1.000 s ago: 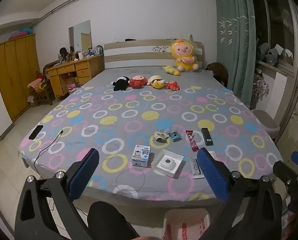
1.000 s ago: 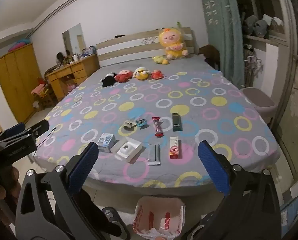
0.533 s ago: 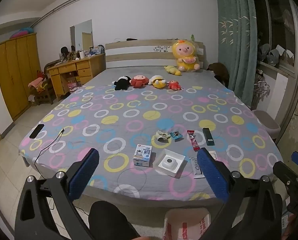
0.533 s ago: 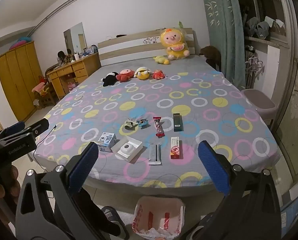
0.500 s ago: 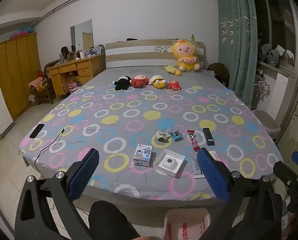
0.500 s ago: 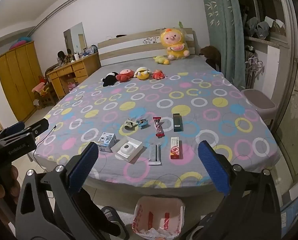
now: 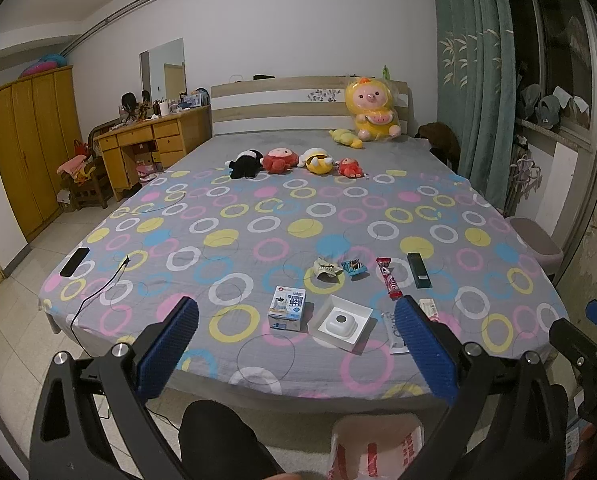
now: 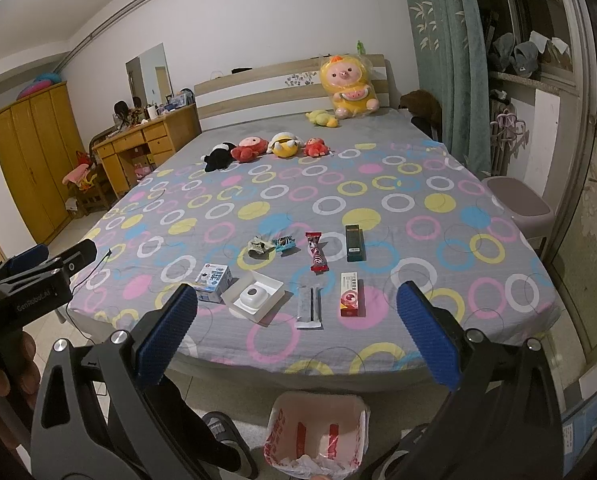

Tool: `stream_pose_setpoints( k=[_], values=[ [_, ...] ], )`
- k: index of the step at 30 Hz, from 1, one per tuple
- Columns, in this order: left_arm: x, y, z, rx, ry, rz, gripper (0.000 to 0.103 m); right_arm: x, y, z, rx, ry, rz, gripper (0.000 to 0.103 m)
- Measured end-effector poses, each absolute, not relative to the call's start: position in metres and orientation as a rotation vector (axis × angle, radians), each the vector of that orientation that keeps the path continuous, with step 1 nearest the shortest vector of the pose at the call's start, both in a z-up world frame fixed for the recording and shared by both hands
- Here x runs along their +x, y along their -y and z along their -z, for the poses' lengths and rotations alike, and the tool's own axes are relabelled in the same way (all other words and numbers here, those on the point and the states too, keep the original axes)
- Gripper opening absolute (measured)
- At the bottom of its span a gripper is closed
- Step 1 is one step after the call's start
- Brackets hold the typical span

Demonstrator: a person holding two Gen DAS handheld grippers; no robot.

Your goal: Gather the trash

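Trash lies near the foot of the bed: a crumpled wrapper, a blue wrapper, a red snack packet, a dark green box, a red and white box, a grey sachet, a small blue and white carton and an open white box. A white trash bag stands on the floor below. My left gripper and right gripper are both open and empty, short of the bed's foot edge.
Plush toys lie mid-bed and a big yellow one leans at the headboard. A phone and cable lie at the bed's left corner. A desk and wardrobe stand left; a stool right.
Both views have shifted very slightly; the items on the bed have not moved. Both grippers stay open.
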State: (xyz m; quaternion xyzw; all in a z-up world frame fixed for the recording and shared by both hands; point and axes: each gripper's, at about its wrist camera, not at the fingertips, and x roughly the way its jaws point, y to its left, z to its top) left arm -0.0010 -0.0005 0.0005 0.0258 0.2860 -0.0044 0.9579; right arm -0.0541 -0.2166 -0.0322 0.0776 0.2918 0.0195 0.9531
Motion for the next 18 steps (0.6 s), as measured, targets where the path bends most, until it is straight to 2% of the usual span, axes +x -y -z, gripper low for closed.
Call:
stream_pose_setpoints(
  k=[18],
  values=[
    [-0.0002,0.0009,-0.0001,0.056,-0.586,0.006,0.096,-0.0542,0.2168,0.0348,0.160,-0.595,-0.039,0.098]
  ],
)
